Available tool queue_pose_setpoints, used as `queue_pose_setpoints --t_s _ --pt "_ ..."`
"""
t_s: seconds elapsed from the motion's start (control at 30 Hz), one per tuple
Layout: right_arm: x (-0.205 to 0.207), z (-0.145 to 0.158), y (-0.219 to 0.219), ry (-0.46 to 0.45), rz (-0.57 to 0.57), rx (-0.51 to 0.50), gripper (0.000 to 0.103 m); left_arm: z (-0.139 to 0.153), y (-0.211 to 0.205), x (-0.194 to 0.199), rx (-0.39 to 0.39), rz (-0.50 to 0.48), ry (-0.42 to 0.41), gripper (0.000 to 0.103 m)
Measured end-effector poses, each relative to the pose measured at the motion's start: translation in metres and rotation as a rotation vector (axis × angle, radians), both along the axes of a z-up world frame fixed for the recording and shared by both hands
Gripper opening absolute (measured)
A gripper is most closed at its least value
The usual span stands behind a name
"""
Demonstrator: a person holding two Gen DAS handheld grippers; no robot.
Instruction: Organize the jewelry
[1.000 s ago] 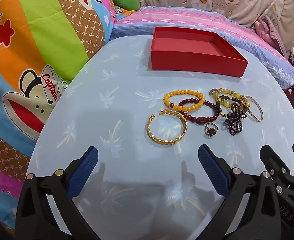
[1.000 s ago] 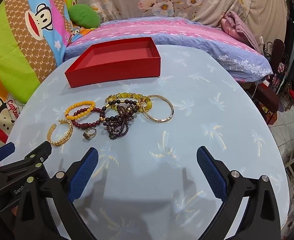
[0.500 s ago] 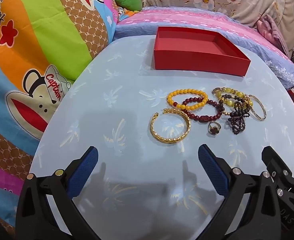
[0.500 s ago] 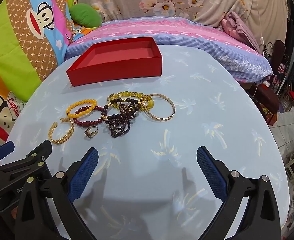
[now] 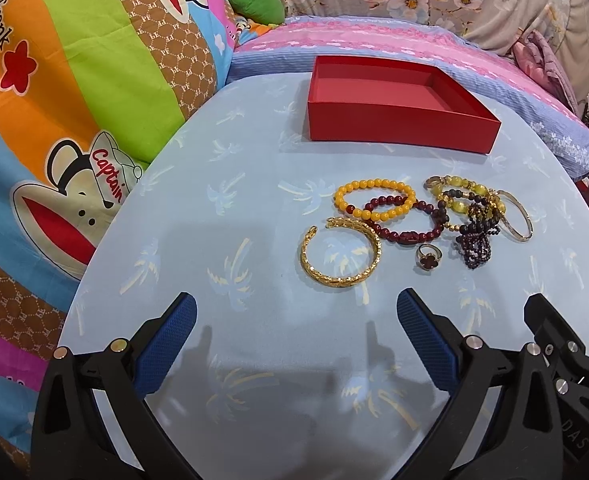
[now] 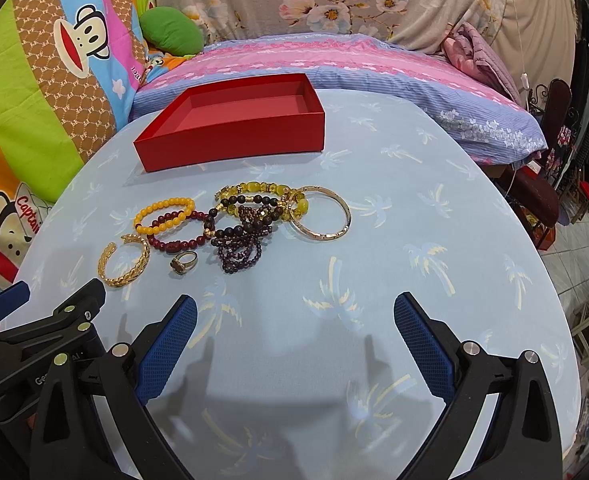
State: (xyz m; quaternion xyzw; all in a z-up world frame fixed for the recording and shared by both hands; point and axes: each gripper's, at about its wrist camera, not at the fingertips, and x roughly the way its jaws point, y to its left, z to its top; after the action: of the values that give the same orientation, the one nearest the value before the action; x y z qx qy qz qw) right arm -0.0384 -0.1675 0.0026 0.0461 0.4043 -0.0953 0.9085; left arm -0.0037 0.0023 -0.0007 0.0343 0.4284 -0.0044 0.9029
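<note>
From the left wrist, the matte red box (image 5: 398, 120), square and shallow, sits behind the jewelry. In front of it lie a twisted gold cuff (image 5: 340, 254), a yellow bead bracelet (image 5: 374, 200) and a ring (image 5: 428, 258) on smooth palm-print cloth (image 5: 222, 208). The left gripper (image 5: 296, 328) hovers low, fingers spread, holding nothing.

From the right wrist, a thin gold bangle (image 6: 320, 214) lies right of the box's front; bare cloth spreads beyond it. The right gripper (image 6: 294, 326) hangs parted and unladen.

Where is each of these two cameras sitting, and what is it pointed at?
Left wrist: rides the left gripper, looking forward over its open blue fingers at the gold bangle; the right gripper's side shows at right.
Right wrist: rides the right gripper, fingers open; the left gripper shows at left.
Shared: red box, jewelry, table.
</note>
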Motion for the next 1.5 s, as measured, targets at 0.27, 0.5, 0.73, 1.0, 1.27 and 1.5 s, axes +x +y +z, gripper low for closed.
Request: queue_pose_setpoints --t_s 0.27,0.5,0.73,1.0,1.27,1.5 --pt "0.0001 -0.0005 0.0013 0.001 -0.001 0.000 0.096 0.0005 -0.0008 -0.0015 0.000 0.002 -0.011 0.096" --pt "-0.0019 0.0005 0.0014 0.000 0.000 0.001 0.096 0.0009 -0.0010 -0.0014 0.003 0.004 -0.005 0.096" --pt "-0.0022 0.0003 0.0018 0.000 0.000 0.003 0.096 -0.0004 0.0000 -0.0017 0.001 0.007 0.001 0.096" --pt "-0.0023 0.0005 0.0019 0.000 0.000 0.002 0.096 -0.0003 0.0004 -0.0021 0.003 0.005 -0.001 0.096" --pt "-0.0027 0.0005 0.0021 -0.001 0.001 0.003 0.096 0.0008 -0.0009 -0.0016 0.001 0.003 0.000 0.096" --pt "-0.0028 0.0004 0.0016 -0.001 0.001 0.002 0.096 0.0007 -0.0021 -0.0011 0.000 0.003 0.002 0.096"
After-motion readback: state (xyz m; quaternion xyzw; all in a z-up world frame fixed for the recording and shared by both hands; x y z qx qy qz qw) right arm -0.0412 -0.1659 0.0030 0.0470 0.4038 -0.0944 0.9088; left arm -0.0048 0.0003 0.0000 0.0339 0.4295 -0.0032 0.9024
